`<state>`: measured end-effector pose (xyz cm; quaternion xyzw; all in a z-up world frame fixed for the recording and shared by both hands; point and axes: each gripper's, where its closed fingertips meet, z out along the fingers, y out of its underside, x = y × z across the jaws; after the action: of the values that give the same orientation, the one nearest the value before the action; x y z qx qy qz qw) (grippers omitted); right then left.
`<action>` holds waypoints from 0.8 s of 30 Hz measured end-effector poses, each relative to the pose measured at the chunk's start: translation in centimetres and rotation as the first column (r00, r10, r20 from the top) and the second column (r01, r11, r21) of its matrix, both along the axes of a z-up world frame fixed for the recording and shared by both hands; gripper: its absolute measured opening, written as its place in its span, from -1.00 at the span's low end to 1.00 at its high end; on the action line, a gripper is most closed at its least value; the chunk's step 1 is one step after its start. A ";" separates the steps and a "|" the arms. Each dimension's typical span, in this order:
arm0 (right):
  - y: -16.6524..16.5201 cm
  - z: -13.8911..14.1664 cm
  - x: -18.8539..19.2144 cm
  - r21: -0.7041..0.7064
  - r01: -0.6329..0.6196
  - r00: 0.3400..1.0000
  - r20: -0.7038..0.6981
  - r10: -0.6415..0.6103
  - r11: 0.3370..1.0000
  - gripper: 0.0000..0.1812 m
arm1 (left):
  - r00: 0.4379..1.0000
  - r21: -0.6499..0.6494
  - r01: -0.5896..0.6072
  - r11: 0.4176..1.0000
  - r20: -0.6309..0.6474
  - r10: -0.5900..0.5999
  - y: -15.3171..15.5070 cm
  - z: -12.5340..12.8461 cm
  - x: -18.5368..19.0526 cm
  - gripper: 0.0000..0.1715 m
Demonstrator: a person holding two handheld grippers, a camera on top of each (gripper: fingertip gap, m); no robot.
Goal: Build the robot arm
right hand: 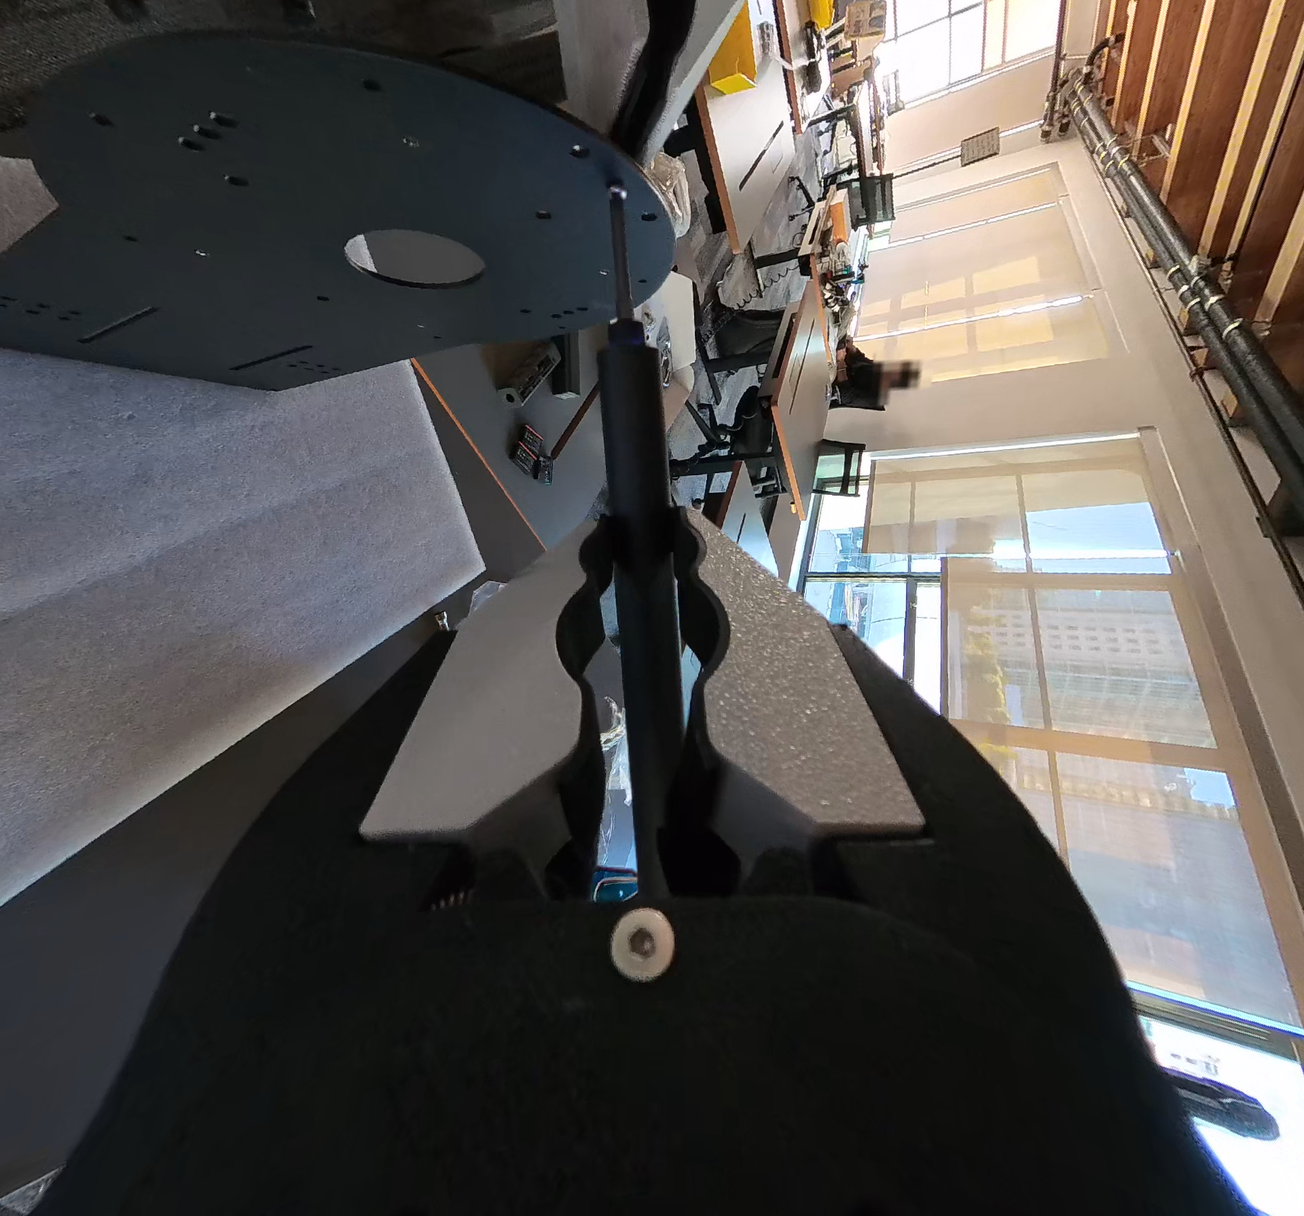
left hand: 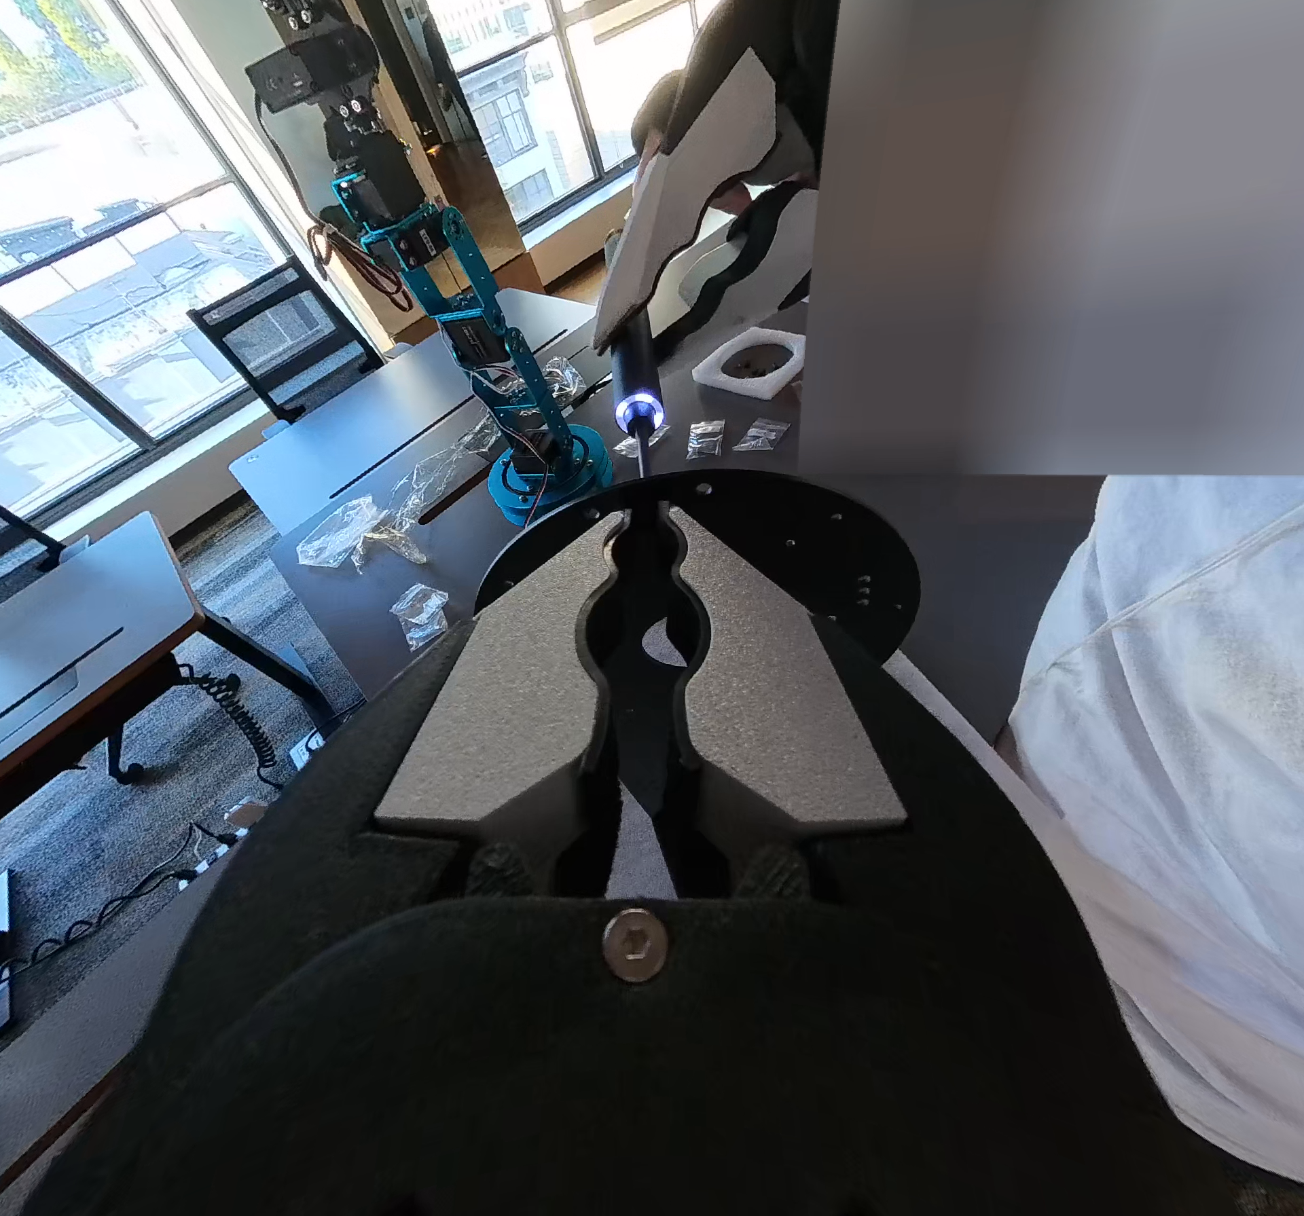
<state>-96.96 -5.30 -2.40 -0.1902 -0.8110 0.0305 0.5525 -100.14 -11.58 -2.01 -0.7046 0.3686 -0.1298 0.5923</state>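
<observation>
My left gripper (left hand: 642,519) is shut on a round black plate (left hand: 811,547) drilled with small holes and one big centre hole, and holds it above the dark table (left hand: 367,618). My right gripper (right hand: 638,533) is shut on a slim black electric screwdriver (right hand: 635,420). Its bit rests on a small screw (right hand: 618,192) near the rim of the plate (right hand: 247,194). In the left wrist view the right gripper (left hand: 621,328) comes down from above with the screwdriver (left hand: 633,371), whose ring light (left hand: 641,415) glows. The left gripper's fingers (right hand: 656,18) show at the plate's far rim.
A blue desktop robot arm (left hand: 494,350) stands just beyond the plate. Clear plastic bags (left hand: 339,533), small parts bags (left hand: 705,438) and a white foam tray (left hand: 748,364) lie on the table. A person in white (left hand: 1164,759) stands close on the right. Desks and a chair (left hand: 282,336) stand by the windows.
</observation>
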 end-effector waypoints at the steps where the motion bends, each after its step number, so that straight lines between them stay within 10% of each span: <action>1: 0.0 0.0 0.0 0.003 -0.001 1.000 0.000 0.001 1.000 -0.85 | 1.000 0.000 0.000 1.000 -0.002 0.000 0.0 0.0 0.0 -0.96; 24: -0.3 -0.3 -0.3 -0.037 0.002 1.000 0.009 -0.002 0.999 -0.84 | 0.950 0.230 0.035 0.973 0.295 -0.104 -0.1 0.7 0.0 -0.92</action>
<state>-97.26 -5.60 -2.72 -0.2012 -0.8125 0.0441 0.5454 -100.16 -11.73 -1.34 -0.5923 0.3096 -0.2157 0.7119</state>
